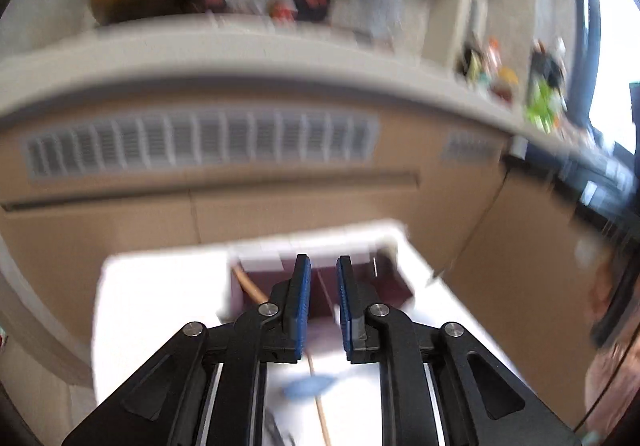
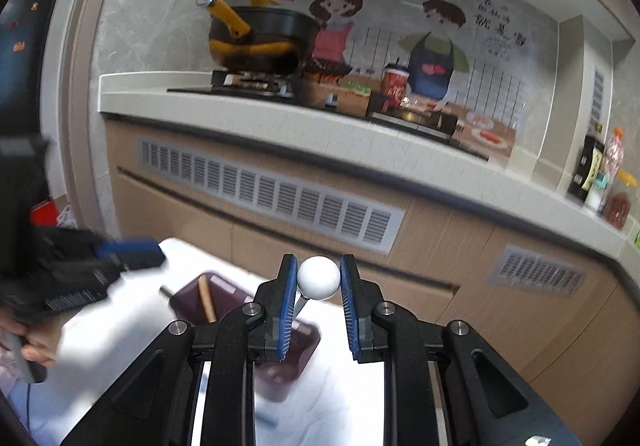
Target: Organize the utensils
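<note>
Up front, right gripper (image 2: 319, 280) pinching a white ball (image 2: 319, 278), pads touching both its sides; thin metal stem (image 2: 300, 305) running down from the ball, utensil type not clear. Held above a dark purple tray (image 2: 288, 362) on a white table (image 2: 348, 398). One wooden handle (image 2: 207, 300) leaning in the tray's far compartment; other contents blurred.

Left gripper (image 1: 323, 288) slightly parted, nothing between the blue pads. Below it the same divided tray (image 1: 394, 286), one wooden handle (image 1: 250, 288) at its left edge. Nearer on the table (image 1: 160, 306), one thin wooden stick (image 1: 320, 402) and one blue oval object (image 1: 308, 386), blurred.

Seen from the right wrist, left gripper (image 2: 132, 250) at far left over the table edge, a hand (image 2: 38, 342) on its grip.

Beyond: counter (image 2: 320, 134), one black pot with yellow handles (image 2: 260, 42) on a stove (image 2: 248, 84), one red cup (image 2: 395, 84), logo unreadable. Wall mural of two cartoon cooks (image 2: 432, 46) with Chinese characters, not legible. Two vent grilles (image 2: 272, 194) in the cabinets.
</note>
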The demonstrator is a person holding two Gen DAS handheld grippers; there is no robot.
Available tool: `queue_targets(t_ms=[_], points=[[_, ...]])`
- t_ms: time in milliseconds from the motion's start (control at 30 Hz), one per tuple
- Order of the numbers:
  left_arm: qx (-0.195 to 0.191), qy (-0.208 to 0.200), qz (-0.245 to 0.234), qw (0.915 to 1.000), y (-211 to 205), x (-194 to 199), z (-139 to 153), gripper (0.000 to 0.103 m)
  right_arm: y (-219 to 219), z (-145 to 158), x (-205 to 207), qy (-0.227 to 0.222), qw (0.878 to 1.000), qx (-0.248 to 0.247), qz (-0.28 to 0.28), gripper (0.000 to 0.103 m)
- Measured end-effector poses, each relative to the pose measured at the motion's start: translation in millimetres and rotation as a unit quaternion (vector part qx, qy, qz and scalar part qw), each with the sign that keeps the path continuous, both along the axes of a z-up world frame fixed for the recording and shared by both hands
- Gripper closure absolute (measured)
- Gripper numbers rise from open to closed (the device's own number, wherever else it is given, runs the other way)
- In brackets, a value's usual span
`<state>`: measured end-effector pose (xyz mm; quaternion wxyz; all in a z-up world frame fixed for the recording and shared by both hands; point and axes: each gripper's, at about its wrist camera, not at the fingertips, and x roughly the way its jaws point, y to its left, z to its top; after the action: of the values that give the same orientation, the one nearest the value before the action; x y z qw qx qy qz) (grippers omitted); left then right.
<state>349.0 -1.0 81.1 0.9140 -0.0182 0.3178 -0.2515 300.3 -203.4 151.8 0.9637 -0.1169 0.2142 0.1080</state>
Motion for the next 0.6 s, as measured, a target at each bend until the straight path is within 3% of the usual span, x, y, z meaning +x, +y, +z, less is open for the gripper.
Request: queue_targets(t_ms=[100,133,233,467,600], points=[[0.031,0.044,-0.052,0.9972,-13,-3,-40,0.057,-10,-16,-15,0.022,1.000,0.008,0.007,0.084],[0.043,0.052,-0.057,0.9961,-17,-5,-52,0.053,-11,-22,-19,0.029,1.000,0.007,0.007,0.084],[0.070,0.075,-0.069,0.9923,-33,-5,-82,0.052,-18,-46,-30,0.059,0.998,0.000,0.003,0.084],[0.175,0.083,-0.146,0.9701,-84,1,-128,0.052,-41,-106,-49,0.143,0.989,0.033,-0.008,0.084],[0.193,0.101,-0.155,0.9636,-92,15,-141,0.050,-50,-128,-56,0.171,0.984,0.044,-0.015,0.084]])
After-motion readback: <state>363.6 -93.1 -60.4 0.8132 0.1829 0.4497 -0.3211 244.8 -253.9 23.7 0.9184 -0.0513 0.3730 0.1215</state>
